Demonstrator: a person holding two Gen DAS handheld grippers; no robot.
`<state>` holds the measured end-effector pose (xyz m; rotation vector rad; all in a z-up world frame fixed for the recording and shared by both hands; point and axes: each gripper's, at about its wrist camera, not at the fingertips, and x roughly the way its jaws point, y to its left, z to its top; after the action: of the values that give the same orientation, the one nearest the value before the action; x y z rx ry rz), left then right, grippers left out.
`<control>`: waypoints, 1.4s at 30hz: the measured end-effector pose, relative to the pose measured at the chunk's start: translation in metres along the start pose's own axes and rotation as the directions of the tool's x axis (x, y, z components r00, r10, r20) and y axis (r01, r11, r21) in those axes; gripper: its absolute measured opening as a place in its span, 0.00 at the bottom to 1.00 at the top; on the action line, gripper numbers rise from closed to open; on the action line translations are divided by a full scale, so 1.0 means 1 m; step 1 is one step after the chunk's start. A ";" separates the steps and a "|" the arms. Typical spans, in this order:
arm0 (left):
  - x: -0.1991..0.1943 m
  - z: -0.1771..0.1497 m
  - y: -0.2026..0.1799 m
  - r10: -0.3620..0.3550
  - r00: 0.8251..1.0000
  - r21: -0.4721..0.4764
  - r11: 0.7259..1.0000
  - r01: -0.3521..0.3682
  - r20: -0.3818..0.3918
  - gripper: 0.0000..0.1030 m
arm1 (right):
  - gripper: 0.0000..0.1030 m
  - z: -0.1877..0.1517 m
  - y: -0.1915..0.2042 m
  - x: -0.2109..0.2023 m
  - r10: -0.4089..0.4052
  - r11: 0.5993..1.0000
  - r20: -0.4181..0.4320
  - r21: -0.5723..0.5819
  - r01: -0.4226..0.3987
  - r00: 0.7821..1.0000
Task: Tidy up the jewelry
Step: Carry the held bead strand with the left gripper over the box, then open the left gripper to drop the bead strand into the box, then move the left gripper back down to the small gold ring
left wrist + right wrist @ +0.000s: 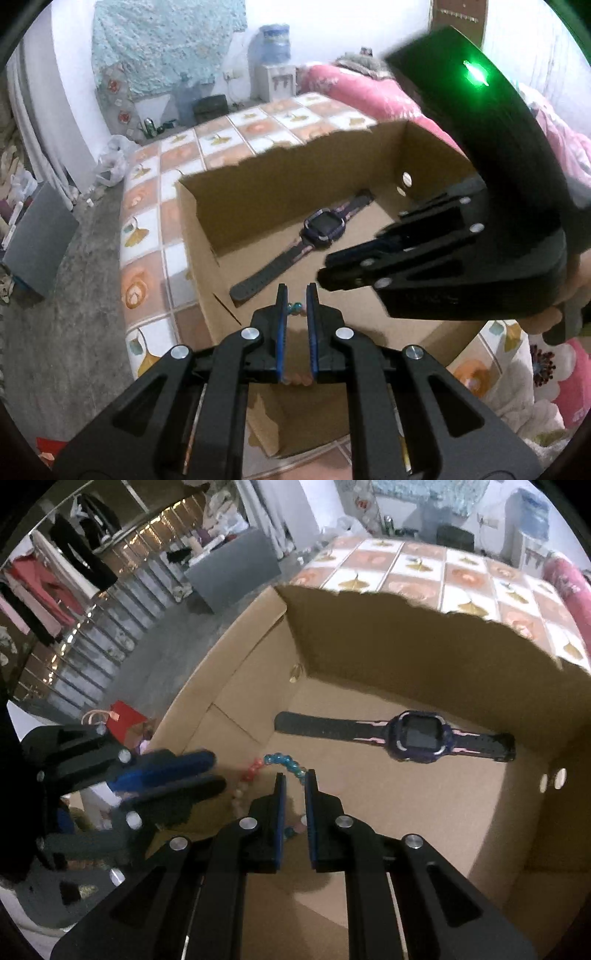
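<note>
I had both grippers over the open brown cardboard box (369,657) on the tiled-pattern bedspread (236,140). My left gripper (296,295) was nearly closed, pinching the pink end of a bracelet of blue and pink beads (284,766). My right gripper (294,781) was nearly closed on its blue stretch. A purple wristwatch with a dark strap (417,736) lay flat on the box floor, farther in.

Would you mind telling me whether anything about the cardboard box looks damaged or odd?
Yes: the cardboard box has a ragged, torn top edge along its far wall, not a clean cut. Inside, the watch lies flat and looks intact.
</note>
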<state>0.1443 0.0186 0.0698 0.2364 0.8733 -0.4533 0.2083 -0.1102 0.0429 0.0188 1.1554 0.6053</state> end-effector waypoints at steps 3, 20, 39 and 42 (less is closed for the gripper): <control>-0.014 -0.001 0.002 0.006 0.999 -0.014 1.000 -0.006 0.047 0.09 | 0.11 -0.005 -0.005 -0.020 -0.005 1.000 0.065 0.004 0.004 0.998; -0.024 -0.052 0.060 -0.060 0.992 -0.407 0.908 0.101 0.113 0.65 | 0.53 -0.137 -0.085 -0.158 -0.382 0.879 0.451 0.446 0.167 0.807; 0.007 -0.040 0.035 -0.117 0.990 -0.442 0.886 0.142 0.084 0.67 | 0.54 -0.149 -0.105 -0.112 -0.247 0.885 0.400 0.464 0.038 0.883; 0.009 -0.038 0.035 -0.112 0.990 -0.441 0.887 0.139 0.087 0.67 | 0.53 -0.147 -0.106 -0.112 -0.256 0.886 0.397 0.462 0.050 0.882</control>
<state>0.1400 0.0612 0.0396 -0.2591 0.9140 -0.3654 0.0992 -0.2934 0.0425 0.4316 0.8065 0.1625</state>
